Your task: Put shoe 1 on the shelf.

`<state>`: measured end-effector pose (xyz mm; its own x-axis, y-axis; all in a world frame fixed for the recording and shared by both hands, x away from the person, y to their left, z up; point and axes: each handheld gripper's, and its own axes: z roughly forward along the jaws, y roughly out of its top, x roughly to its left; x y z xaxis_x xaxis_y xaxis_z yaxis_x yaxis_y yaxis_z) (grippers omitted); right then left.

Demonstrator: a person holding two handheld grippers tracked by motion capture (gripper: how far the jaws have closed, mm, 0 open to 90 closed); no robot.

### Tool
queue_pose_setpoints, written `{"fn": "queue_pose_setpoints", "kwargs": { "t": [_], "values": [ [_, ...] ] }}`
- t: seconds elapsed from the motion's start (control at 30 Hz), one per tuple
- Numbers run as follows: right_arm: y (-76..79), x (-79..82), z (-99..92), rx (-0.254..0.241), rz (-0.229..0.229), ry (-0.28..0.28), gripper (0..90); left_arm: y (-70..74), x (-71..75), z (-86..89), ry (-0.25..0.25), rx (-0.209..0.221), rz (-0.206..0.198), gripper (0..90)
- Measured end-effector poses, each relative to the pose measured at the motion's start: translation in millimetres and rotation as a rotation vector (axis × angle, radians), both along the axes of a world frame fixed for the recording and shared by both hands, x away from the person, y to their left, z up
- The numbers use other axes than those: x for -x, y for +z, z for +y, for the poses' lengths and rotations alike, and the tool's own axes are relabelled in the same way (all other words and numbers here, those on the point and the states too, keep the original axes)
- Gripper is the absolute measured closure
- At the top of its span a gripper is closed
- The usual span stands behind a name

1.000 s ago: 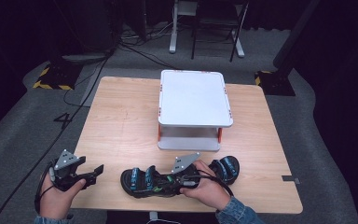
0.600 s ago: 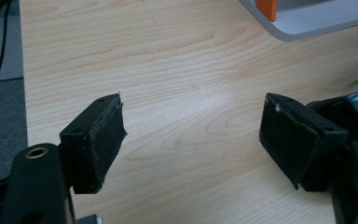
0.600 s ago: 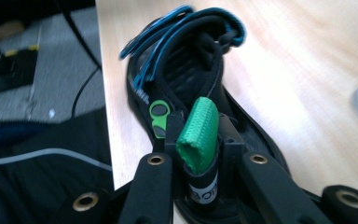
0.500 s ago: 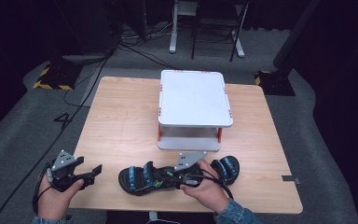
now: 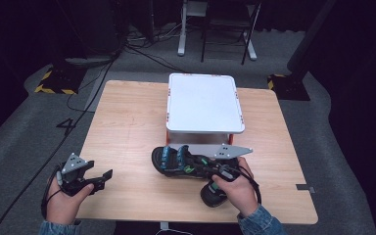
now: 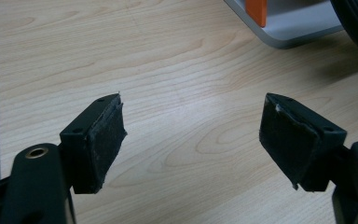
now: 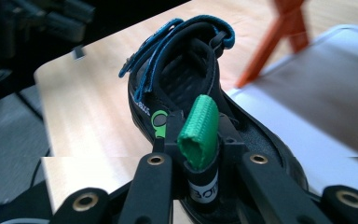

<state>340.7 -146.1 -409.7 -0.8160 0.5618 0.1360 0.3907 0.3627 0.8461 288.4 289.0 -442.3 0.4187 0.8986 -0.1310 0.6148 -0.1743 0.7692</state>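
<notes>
A black sandal [image 5: 175,160] with blue straps hangs just off the table in front of the white shelf rack [image 5: 203,103]. My right gripper [image 5: 201,166] is shut on the strap at its heel. In the right gripper view the jaws pinch the sandal's green pull loop [image 7: 199,130], and the sandal [image 7: 182,84] points away from me, beside the rack's lower shelf [image 7: 307,93]. The second sandal [image 5: 211,194] lies on the table under my right hand, partly hidden. My left gripper [image 5: 105,177] rests open at the front left, with bare wood between its pads [image 6: 105,135].
The rack stands on orange legs [image 6: 256,9] at the table's middle back. The wooden table [image 5: 127,127] has free room on its left half and along its right side. Cables and chair legs lie on the floor beyond the far edge.
My right gripper has carried the sandal up and away from the front edge toward the rack. The left gripper has stayed in place.
</notes>
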Motion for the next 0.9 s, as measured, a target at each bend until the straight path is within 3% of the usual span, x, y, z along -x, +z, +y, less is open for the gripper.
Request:
{"fn": "queue_pose_setpoints", "kwargs": {
  "t": [0.03,0.33,0.47,0.7,0.9],
  "values": [
    [0.0,0.0,0.0,0.0,0.0,0.0,79.5,-0.1,-1.1,-0.5,-0.005,-0.005,-0.001,22.6],
    [0.2,-23.1,-25.8,0.009,-0.013,-0.174,79.9,2.1,-7.9,-4.3,-0.009,0.004,-0.007,22.5],
    [-1.6,-36.5,-27.6,0.036,-0.007,-0.23,80.1,1.5,-10.3,-6.0,-0.018,0.003,-0.003,22.5],
    [-7.1,-51.6,-29.2,0.014,0.023,-0.327,80.2,1.6,-13.1,-7.9,-0.028,0.008,-0.002,22.6],
    [-15.9,-63.0,-21.8,0.056,0.043,-0.406,79.6,1.6,-14.0,-8.3,-0.032,0.01,-0.003,22.6]
  ]
}}
